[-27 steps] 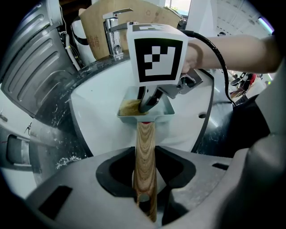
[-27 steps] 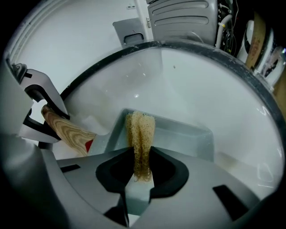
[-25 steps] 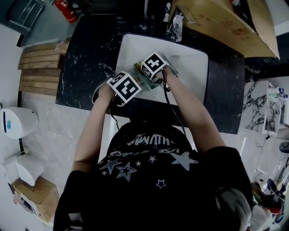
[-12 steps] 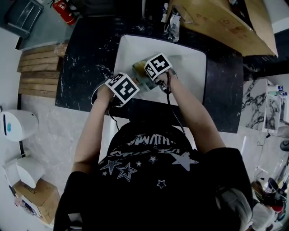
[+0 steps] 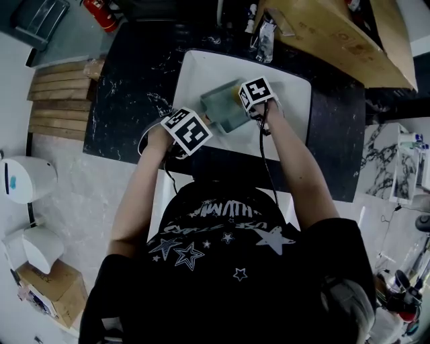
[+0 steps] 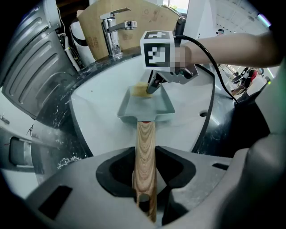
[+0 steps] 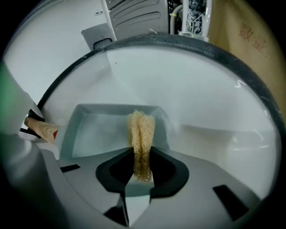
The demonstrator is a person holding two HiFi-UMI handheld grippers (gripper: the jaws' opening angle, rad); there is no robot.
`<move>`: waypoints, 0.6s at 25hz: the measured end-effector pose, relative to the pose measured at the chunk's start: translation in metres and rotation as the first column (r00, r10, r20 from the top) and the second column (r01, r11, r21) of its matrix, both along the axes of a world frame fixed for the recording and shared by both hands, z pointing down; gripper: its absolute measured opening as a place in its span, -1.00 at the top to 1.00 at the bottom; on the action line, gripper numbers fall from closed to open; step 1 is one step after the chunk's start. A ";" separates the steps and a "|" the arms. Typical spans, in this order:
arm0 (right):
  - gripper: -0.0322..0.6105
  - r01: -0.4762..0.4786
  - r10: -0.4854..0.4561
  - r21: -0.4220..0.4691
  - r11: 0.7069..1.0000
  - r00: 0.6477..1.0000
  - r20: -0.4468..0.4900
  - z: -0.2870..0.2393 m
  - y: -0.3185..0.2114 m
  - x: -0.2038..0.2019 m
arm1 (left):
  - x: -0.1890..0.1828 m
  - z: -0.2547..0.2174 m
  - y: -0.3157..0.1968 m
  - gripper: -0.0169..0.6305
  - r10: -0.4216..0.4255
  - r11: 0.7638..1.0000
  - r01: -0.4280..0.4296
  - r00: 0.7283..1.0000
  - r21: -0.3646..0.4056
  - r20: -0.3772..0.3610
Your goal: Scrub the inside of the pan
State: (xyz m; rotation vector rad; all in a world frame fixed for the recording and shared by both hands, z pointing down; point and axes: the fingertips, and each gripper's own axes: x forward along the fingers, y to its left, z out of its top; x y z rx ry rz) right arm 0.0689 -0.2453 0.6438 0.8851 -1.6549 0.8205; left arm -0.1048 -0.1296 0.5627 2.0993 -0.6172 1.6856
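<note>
A grey-green rectangular pan lies in the white sink. Its wooden handle runs back between the jaws of my left gripper, which is shut on it; in the head view that gripper sits at the sink's near left edge. My right gripper is shut on a yellow loofah sponge, with the sponge pressed into the pan near its far right corner. From the left gripper view the sponge shows under the right gripper. In the head view the right gripper hides the sponge.
A chrome tap stands behind the sink. Black marble counter surrounds the basin. A cardboard box rests at the back right, bottles stand at the sink's far rim, and a red fire extinguisher lies far left.
My right gripper has slid with the sponge toward the right and far side of the pan, uncovering more of the pan's floor. The left gripper and the handle have stayed put.
</note>
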 end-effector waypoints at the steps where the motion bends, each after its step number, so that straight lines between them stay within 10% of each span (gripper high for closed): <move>1: 0.64 -0.005 0.005 -0.006 1.000 1.000 -0.017 0.003 0.000 0.004 | 0.000 0.000 0.000 0.50 0.000 1.000 0.000 1.000 0.000 -0.001; 15: 0.64 0.038 -0.040 -0.016 0.999 0.982 -0.185 0.018 -0.003 0.018 | -0.001 0.000 0.000 0.50 0.005 1.000 -0.005 1.000 0.005 -0.003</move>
